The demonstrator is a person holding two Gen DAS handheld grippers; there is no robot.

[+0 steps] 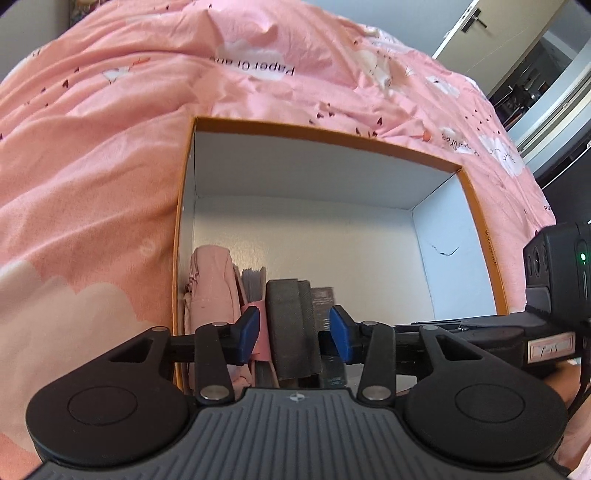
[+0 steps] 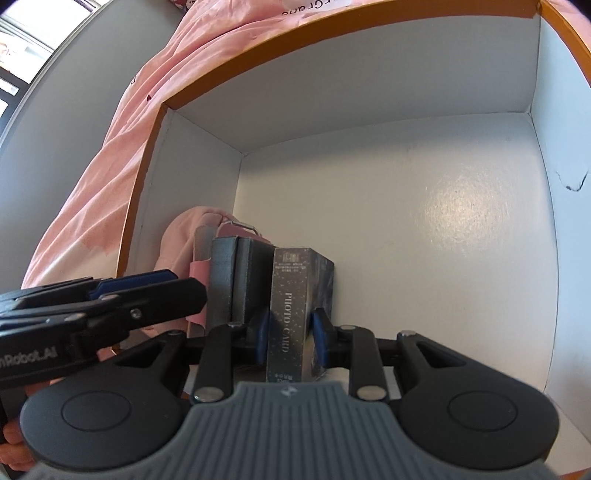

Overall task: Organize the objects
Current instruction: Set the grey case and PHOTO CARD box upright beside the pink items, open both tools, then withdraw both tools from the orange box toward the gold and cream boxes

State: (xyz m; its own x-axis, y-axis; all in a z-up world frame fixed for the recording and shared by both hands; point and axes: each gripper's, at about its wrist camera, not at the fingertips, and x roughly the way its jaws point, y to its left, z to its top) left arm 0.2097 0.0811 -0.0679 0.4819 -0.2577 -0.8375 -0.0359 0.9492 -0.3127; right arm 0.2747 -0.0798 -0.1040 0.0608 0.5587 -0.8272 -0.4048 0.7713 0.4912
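Note:
An orange-rimmed white box [image 1: 325, 138] lies on a pink bed cover. Along its near left wall stand a pink pouch [image 1: 210, 280], a sheaf of cards [image 1: 253, 277], a dark grey case [image 1: 291, 314] and a dark box printed PHOTO CARD [image 2: 291, 288]. My left gripper [image 1: 295, 332] straddles the grey case with a gap at each blue pad, so it is open. My right gripper [image 2: 291, 339] is shut on the photo card box, which stands upright against the grey case [image 2: 236, 277]. The left gripper's fingers [image 2: 155, 291] show side-on at the left of the right wrist view.
The pink printed bed cover [image 1: 110, 147] surrounds the box on all visible sides. Most of the box's white floor [image 2: 443, 221] to the right of the items is bare. A door with a dark handle [image 1: 476, 18] stands beyond the bed.

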